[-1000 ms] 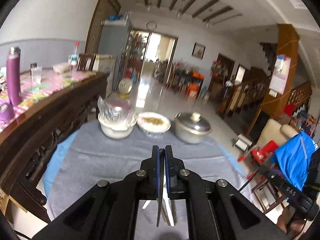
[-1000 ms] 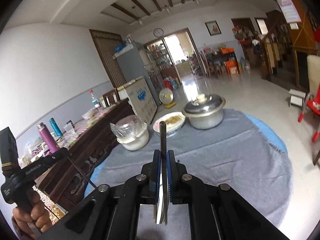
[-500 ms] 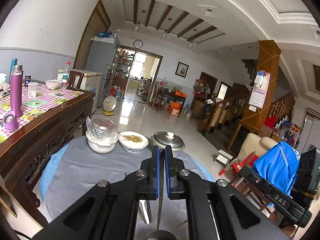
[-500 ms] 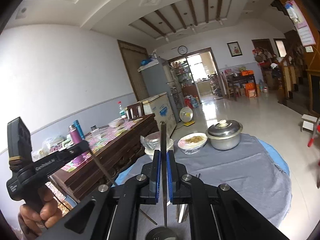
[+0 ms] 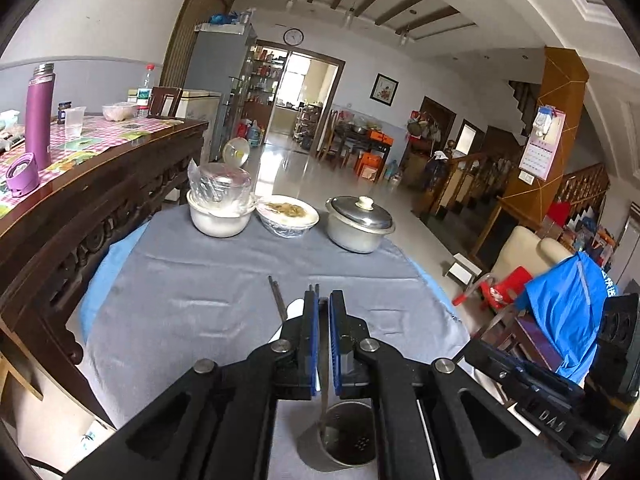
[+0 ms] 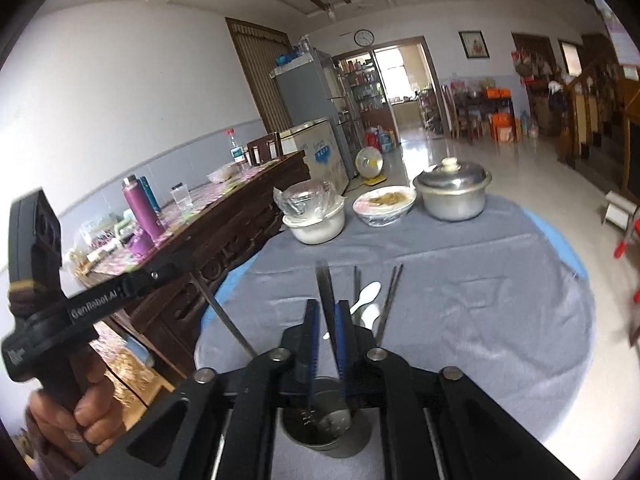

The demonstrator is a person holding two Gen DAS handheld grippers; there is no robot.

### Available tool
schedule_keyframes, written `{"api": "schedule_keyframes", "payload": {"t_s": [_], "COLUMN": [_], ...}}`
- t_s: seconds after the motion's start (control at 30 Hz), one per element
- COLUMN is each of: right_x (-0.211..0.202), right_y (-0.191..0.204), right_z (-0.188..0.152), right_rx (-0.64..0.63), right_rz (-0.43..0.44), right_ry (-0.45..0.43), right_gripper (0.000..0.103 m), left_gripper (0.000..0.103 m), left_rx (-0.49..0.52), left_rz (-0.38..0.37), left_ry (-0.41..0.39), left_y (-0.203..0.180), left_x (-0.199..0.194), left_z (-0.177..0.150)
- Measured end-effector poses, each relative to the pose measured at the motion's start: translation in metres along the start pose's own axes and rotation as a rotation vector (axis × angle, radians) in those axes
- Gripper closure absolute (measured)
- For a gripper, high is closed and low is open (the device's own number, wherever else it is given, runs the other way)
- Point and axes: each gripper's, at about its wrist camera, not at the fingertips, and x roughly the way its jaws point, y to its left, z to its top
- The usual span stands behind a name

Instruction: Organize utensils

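Nearest you, at six o'clock under both cameras, the steel utensil cup [image 6: 325, 432] stands upright on the grey cloth [image 5: 192, 304] covering the round desk [image 6: 570, 256]. Your left hand-held gripper [image 5: 324, 312] has its blue pads pinched on a thin metal utensil [image 5: 325, 384] whose lower end hangs over the cup's mouth. Your right hand-held gripper [image 6: 327, 314] has just been easing apart; a flat dark utensil [image 6: 326, 292] stands tilted between the pads, leaning against the right one, and whether they still press it you cannot tell. Just beyond the fingers, around twelve to one o'clock, two white spoons [image 6: 366, 294] and a pair of dark chopsticks [image 6: 390, 300] lie on the cloth. At nine o'clock your left hand [image 6: 88, 412] grips its handle. Farther off, at twelve o'clock, sit a white bowl [image 5: 220, 220] topped with a plastic-wrapped dish, a wrapped bowl of food [image 5: 287, 218] and a lidded metal pot [image 5: 358, 228].
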Motion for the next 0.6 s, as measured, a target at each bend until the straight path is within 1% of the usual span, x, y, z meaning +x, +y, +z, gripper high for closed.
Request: {"api": "schedule_keyframes", "payload": {"t_s": [0.03,0.07,0.1,0.13,0.2,0.37,0.43,0.5,0.6], "right_x": [-0.003,-0.008,-0.013,-0.019,-0.028,-0.045,-0.050,-0.053,-0.051], "right_y": [-0.004,-0.009,-0.013,-0.016,-0.023,-0.050,-0.061,-0.076,-0.096], "right_z": [0.000,-0.001,-0.001,0.000,0.003,0.005,0.006,0.006,0.006], "right_rx": [0.022,0.045,0.065,0.080,0.106,0.210,0.247,0.297,0.360], "right_rz": [0.011,0.017,0.025,0.034,0.026,-0.016,-0.029,-0.040,-0.053], "right_ry": [-0.011,-0.033,-0.060,-0.088,-0.132,-0.215,-0.235,-0.241,-0.224], "right_gripper": [0.064,0.056,0.046,0.046,0.046,0.046,0.046,0.046,0.046], "left_gripper": [0.091,0.087,0.075,0.063,0.054,0.052,0.049,0.047,0.044], "left_rx": [0.009,0.011,0.012,0.012,0.010,-0.019,-0.036,-0.056,-0.093], "left_rz": [0.001,0.000,-0.002,0.000,0.009,0.058,0.088,0.119,0.164], "left_ry": [-0.003,-0.010,-0.023,-0.040,-0.070,-0.098,-0.109,-0.118,-0.119], "left_y": [0.002,0.003,0.005,0.008,0.015,0.034,0.042,0.052,0.069], "left_x": [-0.003,-0.007,-0.011,-0.016,-0.025,-0.038,-0.041,-0.043,-0.041], "left_z": [-0.001,-0.001,-0.001,-0.001,0.000,0.000,0.001,0.001,0.002]}}
